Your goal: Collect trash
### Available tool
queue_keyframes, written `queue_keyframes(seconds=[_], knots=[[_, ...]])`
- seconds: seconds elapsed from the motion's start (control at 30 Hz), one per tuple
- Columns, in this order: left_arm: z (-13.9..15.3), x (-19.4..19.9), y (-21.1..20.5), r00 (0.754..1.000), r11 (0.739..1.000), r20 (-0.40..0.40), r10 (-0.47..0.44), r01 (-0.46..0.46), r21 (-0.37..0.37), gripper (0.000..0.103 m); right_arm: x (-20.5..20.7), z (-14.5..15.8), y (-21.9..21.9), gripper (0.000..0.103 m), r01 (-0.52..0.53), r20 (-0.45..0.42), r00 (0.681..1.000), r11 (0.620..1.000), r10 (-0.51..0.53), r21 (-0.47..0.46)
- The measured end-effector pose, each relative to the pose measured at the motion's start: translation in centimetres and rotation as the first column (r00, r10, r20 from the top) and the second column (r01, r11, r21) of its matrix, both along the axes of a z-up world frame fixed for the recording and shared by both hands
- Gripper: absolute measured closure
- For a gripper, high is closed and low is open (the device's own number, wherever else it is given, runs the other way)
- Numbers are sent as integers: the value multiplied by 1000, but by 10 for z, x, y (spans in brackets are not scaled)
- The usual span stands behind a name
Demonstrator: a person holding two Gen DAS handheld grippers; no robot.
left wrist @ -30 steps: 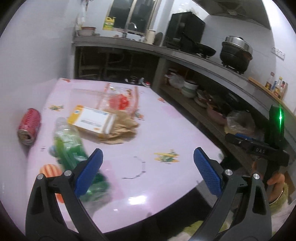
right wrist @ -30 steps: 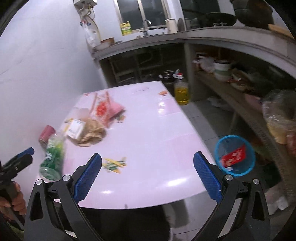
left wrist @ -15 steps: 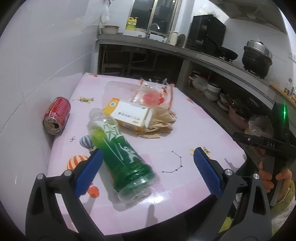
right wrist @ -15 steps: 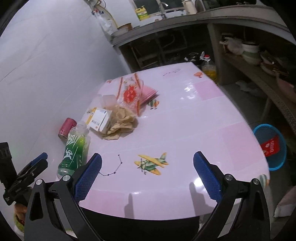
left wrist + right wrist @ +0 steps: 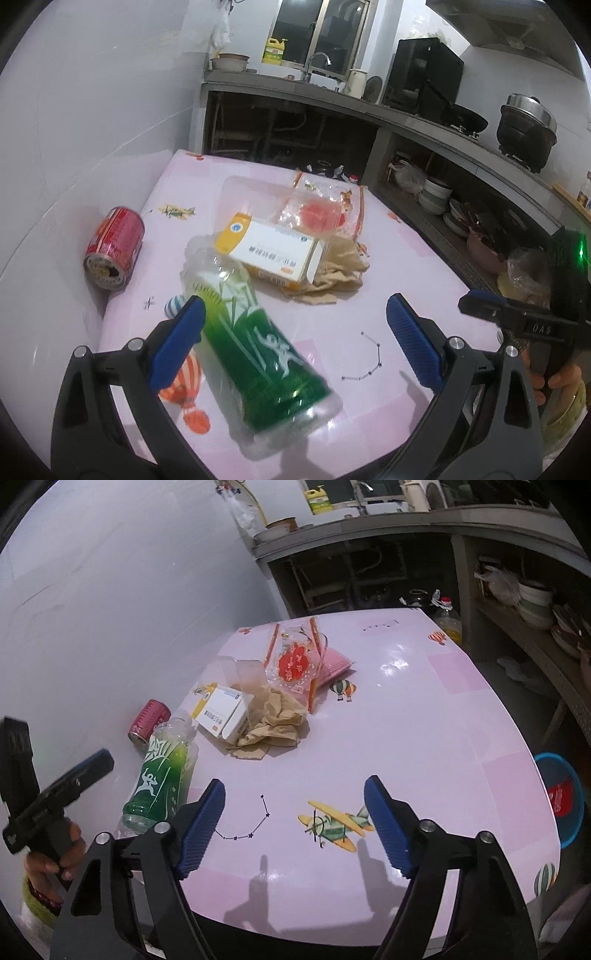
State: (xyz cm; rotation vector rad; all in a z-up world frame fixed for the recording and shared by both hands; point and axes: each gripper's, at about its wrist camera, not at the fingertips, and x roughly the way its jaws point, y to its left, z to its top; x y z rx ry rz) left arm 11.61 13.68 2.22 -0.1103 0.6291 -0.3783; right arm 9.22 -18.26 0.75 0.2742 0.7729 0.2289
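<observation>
Trash lies on a pink table [image 5: 388,266]. A green plastic bottle [image 5: 255,347] lies on its side between the fingers of my open left gripper [image 5: 295,332], base toward me; it also shows in the right wrist view [image 5: 159,775]. Behind it are a white and orange carton [image 5: 273,254], crumpled brown paper [image 5: 332,273], a clear plastic bag with a red print [image 5: 317,210] and a red can [image 5: 114,251] on its side by the wall. My right gripper [image 5: 295,823] is open and empty above the table's front part.
A blue bin [image 5: 561,797] with a red wrapper in it stands on the floor right of the table. A white wall [image 5: 92,129] runs along the table's left side. A counter with shelves of dishes [image 5: 436,195] and an oil bottle [image 5: 448,624] stand beyond.
My left gripper has swung left and moved in over the green bottle, which now lies between its fingers. My right gripper has moved closer over the table's front edge.
</observation>
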Motion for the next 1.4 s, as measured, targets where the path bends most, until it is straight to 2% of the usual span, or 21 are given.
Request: queue_keyframes(seconds=[0.1,0.3,0.53,0.73,0.93,1.03,1.07,1.1,1.13,1.27,1.4], knots=[[4,12,-8,1000,999,-9,-2,2,35,9,7,2,-1,33,-8,3,1000,1000,8,0],[6,38,-29,999,994,-36,-37,41,106,9,35,2,-5,37,-23,-7,1000,998,24,59],[11,59,-49,996,986,-64,-69,77,148,12,79,10,-18,38,-7,6,1000,994,6,110],[13,71,-60,993,988,-82,-83,92,121,23,132,21,-21,38,-18,32,999,997,16,76],[8,74,-69,986,991,-132,-103,113,73,38,190,16,-11,42,-23,39,999,1000,24,-21],[5,73,-71,982,991,-149,-117,126,52,42,216,7,-7,54,-36,2,999,998,36,-45],[5,72,-71,981,991,-153,-121,130,45,44,223,4,-5,65,-40,-13,999,998,40,-50],[4,72,-71,980,991,-156,-123,131,41,46,226,0,-4,82,-47,-28,999,998,46,-50],[4,71,-71,979,990,-158,-126,133,36,47,228,-2,-4,90,-50,-39,998,998,48,-44],[4,65,-68,978,989,-157,-138,143,23,49,204,5,-11,95,-24,12,1000,999,25,-45],[1,60,-68,975,988,-164,-150,155,17,50,172,16,-25,95,18,56,998,999,-15,-51]])
